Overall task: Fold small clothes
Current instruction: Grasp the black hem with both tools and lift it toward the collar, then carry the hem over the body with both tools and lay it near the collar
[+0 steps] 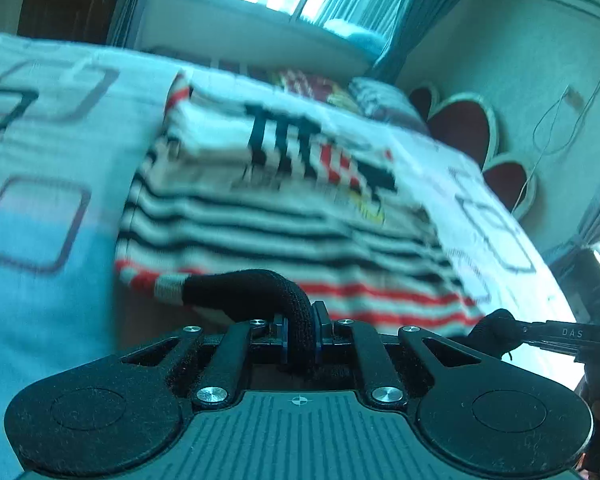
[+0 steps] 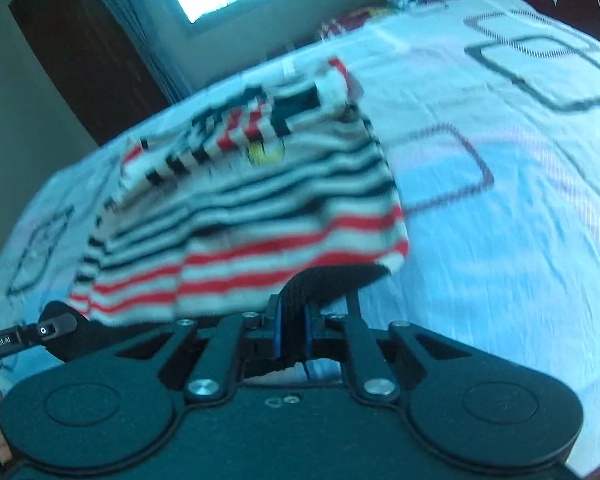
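Left wrist view shows the left gripper (image 1: 300,330) pinched on the black hem trim of the striped knitted top (image 1: 284,200), and the right gripper (image 2: 294,330) clamps the hem's other corner. The top lies on the bedsheet (image 2: 500,240), long axis running from hem toward the window. Lift both corners evenly, keeping the hem taut

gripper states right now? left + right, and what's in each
Left gripper: closed, fingers pinching the near hem of the striped shirt.
Right gripper: closed, fingers pinching the same hem at its other corner.
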`<state>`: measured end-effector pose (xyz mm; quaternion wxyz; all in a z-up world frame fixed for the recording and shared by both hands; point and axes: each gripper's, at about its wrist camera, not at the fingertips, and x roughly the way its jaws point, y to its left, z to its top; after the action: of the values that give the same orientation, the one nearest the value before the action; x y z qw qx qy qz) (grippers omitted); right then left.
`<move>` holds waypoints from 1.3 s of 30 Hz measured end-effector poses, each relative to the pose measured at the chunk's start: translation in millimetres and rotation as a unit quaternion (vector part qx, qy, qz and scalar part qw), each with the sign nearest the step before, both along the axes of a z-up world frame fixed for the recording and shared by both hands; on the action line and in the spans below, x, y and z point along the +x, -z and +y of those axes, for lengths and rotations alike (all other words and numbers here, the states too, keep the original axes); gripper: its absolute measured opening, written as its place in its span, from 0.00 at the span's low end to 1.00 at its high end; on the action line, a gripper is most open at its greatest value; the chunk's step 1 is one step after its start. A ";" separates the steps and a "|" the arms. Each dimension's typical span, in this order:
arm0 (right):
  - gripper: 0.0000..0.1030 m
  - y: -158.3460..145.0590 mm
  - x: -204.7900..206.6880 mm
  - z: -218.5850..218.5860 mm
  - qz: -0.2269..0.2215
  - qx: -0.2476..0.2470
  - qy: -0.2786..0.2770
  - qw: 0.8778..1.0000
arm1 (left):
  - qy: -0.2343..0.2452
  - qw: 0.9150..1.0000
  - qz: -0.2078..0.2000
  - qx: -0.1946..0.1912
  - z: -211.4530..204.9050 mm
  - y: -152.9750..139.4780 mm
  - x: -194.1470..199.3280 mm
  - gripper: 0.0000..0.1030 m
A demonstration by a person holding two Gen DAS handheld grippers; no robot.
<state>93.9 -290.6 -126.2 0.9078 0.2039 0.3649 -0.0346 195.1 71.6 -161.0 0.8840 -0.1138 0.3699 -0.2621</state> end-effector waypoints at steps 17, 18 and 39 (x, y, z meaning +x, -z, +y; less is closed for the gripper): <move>0.10 -42.1 197.6 -45.7 -0.086 -0.023 -0.009 0.996 | -0.065 0.996 -0.061 -0.012 -53.8 -42.9 182.8 0.11; 0.10 -39.8 212.5 -49.4 -0.087 -0.024 -0.007 0.996 | -0.070 0.996 -0.062 -0.011 -57.7 -42.0 196.3 0.11; 0.49 31.0 366.8 -94.5 0.004 -0.061 -0.046 0.997 | -0.155 0.986 0.020 0.065 -72.4 11.8 359.4 0.80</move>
<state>460.7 -385.1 -157.2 0.9177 0.1306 0.3748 -0.0157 554.6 -0.8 -172.7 0.9119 -0.1177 0.3815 -0.0952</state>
